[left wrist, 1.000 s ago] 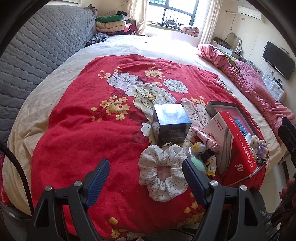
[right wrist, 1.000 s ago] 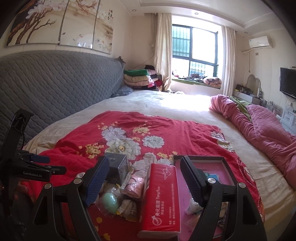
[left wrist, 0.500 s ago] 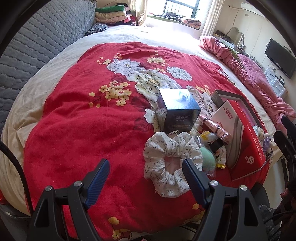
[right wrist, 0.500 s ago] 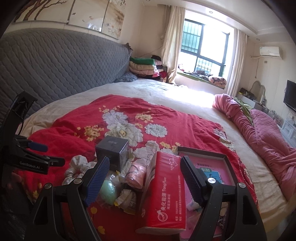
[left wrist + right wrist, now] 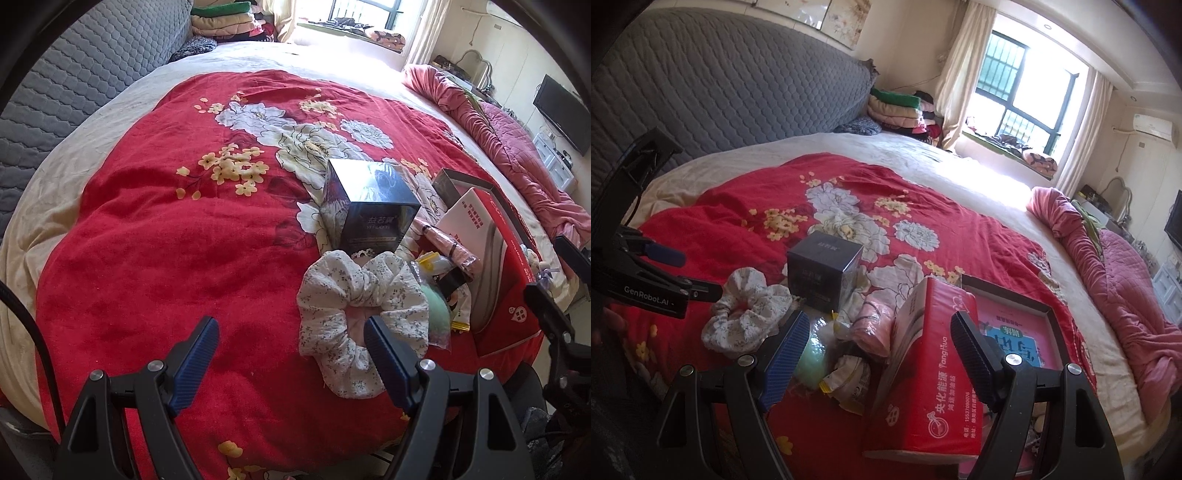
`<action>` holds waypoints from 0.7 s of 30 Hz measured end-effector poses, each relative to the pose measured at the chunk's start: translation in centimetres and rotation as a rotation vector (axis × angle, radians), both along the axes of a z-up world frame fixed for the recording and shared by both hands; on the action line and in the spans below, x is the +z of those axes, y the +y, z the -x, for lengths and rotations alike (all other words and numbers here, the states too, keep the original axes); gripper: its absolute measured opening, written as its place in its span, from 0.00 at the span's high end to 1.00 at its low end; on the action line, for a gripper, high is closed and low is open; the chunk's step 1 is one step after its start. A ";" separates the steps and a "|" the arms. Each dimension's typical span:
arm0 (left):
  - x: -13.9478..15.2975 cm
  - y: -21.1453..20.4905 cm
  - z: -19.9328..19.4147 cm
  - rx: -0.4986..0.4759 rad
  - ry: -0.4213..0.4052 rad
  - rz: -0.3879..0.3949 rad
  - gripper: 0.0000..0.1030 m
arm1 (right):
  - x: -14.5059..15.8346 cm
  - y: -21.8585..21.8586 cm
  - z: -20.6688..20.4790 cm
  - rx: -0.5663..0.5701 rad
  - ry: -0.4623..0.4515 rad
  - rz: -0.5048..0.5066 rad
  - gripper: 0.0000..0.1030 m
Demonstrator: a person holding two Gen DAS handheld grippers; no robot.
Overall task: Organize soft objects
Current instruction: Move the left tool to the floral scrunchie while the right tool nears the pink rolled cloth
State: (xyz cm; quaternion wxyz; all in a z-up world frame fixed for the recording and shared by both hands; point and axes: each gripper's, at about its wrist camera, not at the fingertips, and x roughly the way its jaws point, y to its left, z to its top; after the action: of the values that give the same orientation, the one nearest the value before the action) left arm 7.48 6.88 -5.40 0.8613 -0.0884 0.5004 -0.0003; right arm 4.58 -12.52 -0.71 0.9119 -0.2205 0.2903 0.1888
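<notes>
Grey quilted headboard (image 5: 738, 85), sunlit barred window (image 5: 1023, 96)

green soft ball (image 5: 437, 308) half behind scrunchie (image 5: 360, 321), framed tray (image 5: 1015, 332) cut by red tissue pack (image 5: 931, 373), small plush toys (image 5: 541, 266) too small to identify

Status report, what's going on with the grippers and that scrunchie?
Left gripper open, right gripper open, both empty. Floral scrunchie on red blanket, one left finger over it. Dark box close behind it.
</notes>
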 end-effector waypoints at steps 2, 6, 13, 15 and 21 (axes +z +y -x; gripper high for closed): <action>-0.2 -0.1 -0.1 -0.007 -0.004 0.003 0.22 | -1.0 0.8 -0.3 0.004 -0.002 0.067 0.22; -0.8 -0.1 -0.4 -0.020 -0.007 0.020 0.22 | -3.0 2.1 -1.0 0.022 -0.012 0.204 0.22; -1.4 0.1 -0.8 -0.027 -0.007 0.038 0.22 | -4.5 2.9 -2.6 0.057 0.011 0.271 0.30; -1.6 0.3 -1.0 -0.023 -0.006 0.044 0.22 | -5.0 3.2 -3.3 0.065 0.036 0.287 0.38; -2.3 0.5 -1.5 -0.024 0.002 0.057 0.22 | -6.8 4.1 -4.8 0.067 0.069 0.369 0.46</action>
State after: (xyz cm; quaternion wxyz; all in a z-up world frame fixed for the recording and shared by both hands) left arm 8.97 7.36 -7.69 0.8578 -0.1068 0.5022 -0.0246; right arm 9.40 -8.38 -7.48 0.8388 -0.3868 0.3433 0.1700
